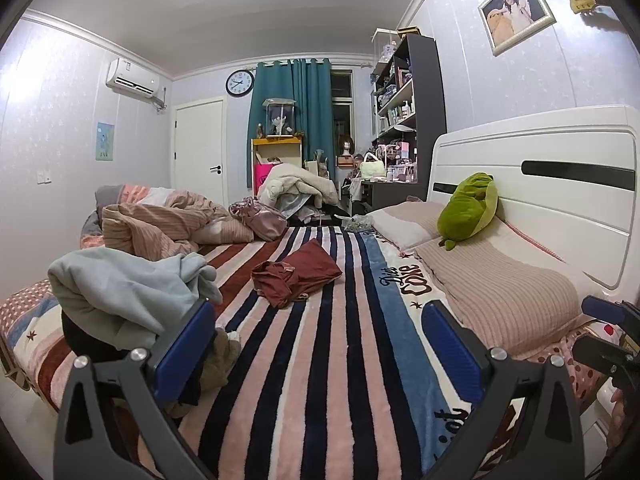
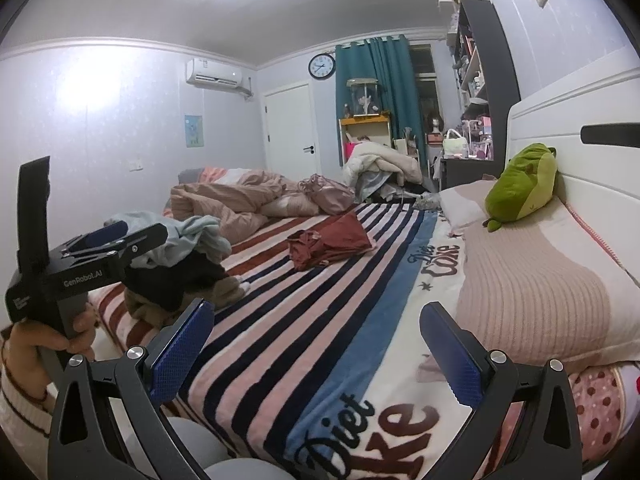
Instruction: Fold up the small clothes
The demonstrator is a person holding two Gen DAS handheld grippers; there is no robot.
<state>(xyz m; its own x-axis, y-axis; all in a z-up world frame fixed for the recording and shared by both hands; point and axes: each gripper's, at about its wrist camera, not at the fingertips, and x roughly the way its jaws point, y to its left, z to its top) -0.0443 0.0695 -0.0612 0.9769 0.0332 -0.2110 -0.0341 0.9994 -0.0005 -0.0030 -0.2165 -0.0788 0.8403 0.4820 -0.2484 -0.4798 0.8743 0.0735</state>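
A crumpled dark red garment point(image 1: 294, 274) lies on the striped blanket point(image 1: 320, 360) in the middle of the bed; it also shows in the right wrist view point(image 2: 328, 246). A pile of clothes with a light blue-grey top point(image 1: 128, 292) over dark and tan pieces sits at the bed's left edge, also seen in the right wrist view point(image 2: 188, 252). My left gripper point(image 1: 320, 352) is open and empty above the blanket's near end. My right gripper point(image 2: 316, 356) is open and empty, to the right of the left gripper point(image 2: 100, 240).
Two beige pillows point(image 1: 496, 284) and a green plush toy point(image 1: 470, 206) lie along the white headboard point(image 1: 560, 184) on the right. A bunched pink duvet point(image 1: 160, 220) and a pink bag point(image 1: 260, 218) lie at the far left of the bed.
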